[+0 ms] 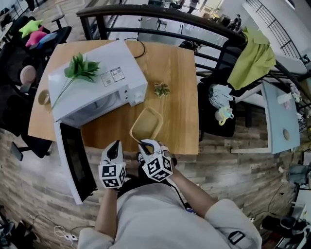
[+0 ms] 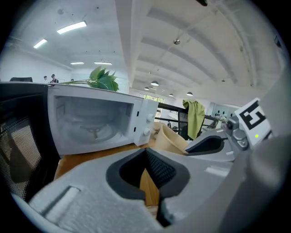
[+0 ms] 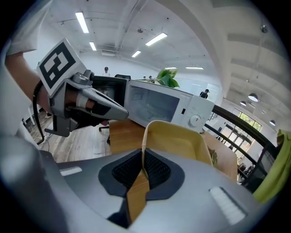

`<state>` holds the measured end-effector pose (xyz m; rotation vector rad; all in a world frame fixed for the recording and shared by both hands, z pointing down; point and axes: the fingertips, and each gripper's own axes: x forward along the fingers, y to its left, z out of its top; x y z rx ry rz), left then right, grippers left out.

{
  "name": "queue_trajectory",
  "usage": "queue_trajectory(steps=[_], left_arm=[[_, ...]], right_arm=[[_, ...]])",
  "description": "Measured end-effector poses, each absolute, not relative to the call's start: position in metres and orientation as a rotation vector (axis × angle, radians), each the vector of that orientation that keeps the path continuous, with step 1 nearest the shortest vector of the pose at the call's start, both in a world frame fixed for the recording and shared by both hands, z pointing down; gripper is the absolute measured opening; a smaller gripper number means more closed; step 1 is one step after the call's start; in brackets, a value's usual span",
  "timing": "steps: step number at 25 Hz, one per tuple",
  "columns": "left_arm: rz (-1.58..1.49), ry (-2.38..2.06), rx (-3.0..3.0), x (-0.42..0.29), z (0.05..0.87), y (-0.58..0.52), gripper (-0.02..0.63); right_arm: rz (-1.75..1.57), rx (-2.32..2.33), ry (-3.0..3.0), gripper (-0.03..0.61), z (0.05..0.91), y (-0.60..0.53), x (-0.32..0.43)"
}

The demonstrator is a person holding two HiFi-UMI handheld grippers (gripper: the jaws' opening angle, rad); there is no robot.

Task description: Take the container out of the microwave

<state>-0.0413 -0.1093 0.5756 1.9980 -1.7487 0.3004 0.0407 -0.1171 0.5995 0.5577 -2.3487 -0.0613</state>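
The white microwave (image 1: 97,82) stands on the wooden table (image 1: 170,63) with its door (image 1: 73,160) swung wide open and its chamber (image 2: 91,123) empty. The yellow container (image 1: 146,124) rests on the table near the front edge, right of the microwave. My right gripper (image 1: 145,144) is shut on its near rim; in the right gripper view the rim (image 3: 144,136) runs between the jaws and the container (image 3: 182,141) fills the middle. My left gripper (image 1: 114,146) hovers just left of it, shut with nothing held (image 2: 146,152).
A leafy green sprig (image 1: 80,68) lies on top of the microwave. A small potted plant (image 1: 161,89) sits on the table behind the container. A black railing (image 1: 160,14) runs behind the table; a chair with a green cloth (image 1: 252,58) stands at right.
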Motion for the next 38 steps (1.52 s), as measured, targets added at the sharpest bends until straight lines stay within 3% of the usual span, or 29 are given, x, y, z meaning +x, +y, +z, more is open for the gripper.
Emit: queue_trajectory(steps=[14, 38], left_arm=[[0.276, -1.664, 2.106, -0.026, 0.556, -0.125, 0.002], [0.104, -1.823, 2.206, -0.048, 0.466, -0.140, 0.002]], right_arm=[[0.155, 0.948, -2.479, 0.032, 0.563, -0.142, 0.063], [-0.026, 1.248, -2.651, 0.032, 0.446, -0.164, 0.066]])
